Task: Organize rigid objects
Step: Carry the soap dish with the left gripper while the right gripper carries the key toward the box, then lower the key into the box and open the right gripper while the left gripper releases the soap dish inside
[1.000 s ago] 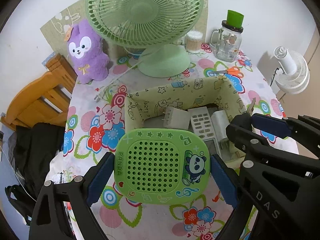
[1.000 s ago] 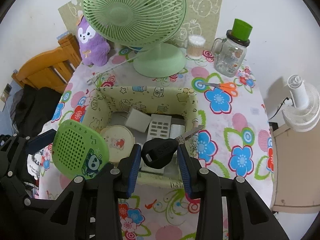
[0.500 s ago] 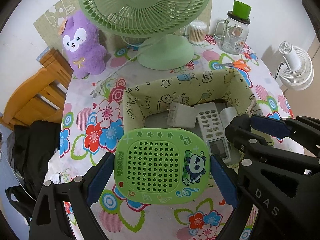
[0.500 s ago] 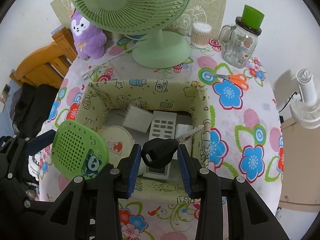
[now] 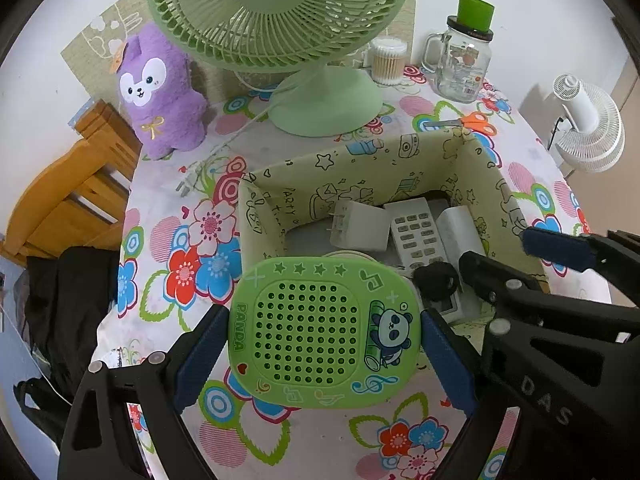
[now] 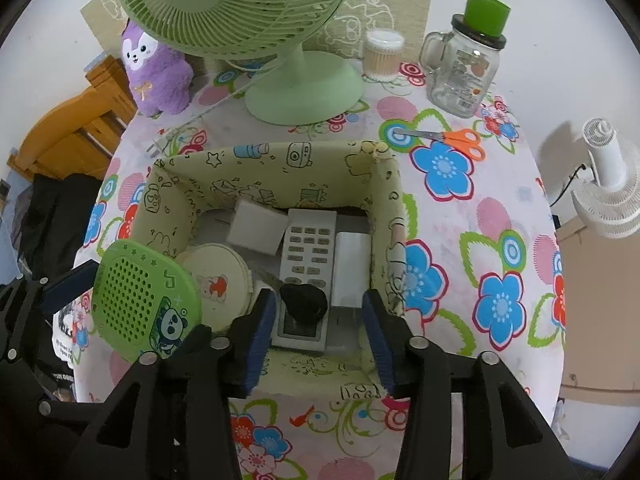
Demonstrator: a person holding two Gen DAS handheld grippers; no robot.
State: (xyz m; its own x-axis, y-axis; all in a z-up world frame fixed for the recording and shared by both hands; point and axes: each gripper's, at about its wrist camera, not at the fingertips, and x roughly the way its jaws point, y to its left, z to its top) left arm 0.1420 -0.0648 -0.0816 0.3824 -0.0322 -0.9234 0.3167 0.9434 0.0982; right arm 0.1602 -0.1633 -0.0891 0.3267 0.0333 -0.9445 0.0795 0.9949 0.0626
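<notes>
My left gripper [image 5: 324,352] is shut on a green panda speaker [image 5: 324,330], held just above the near left corner of the yellow patterned box [image 5: 360,160]. The speaker also shows in the right wrist view [image 6: 144,300]. My right gripper [image 6: 318,332] is open over the box's near side. A black key [image 6: 303,301] lies below it on the white remote [image 6: 308,252] in the box [image 6: 280,156]. A white charger [image 6: 258,228], a round cream case [image 6: 218,280] and a white block [image 6: 352,268] also lie inside.
A green desk fan [image 6: 280,40], a purple plush toy [image 6: 154,68], a glass jar with a green lid [image 6: 464,68], a cotton swab tub [image 6: 382,54] and orange scissors [image 6: 456,140] stand behind the box on the floral tablecloth. A wooden chair [image 5: 68,200] is left.
My right gripper has opened and let go of the black key, which now lies on the remote in the box. Both grippers have moved forward toward the box.
</notes>
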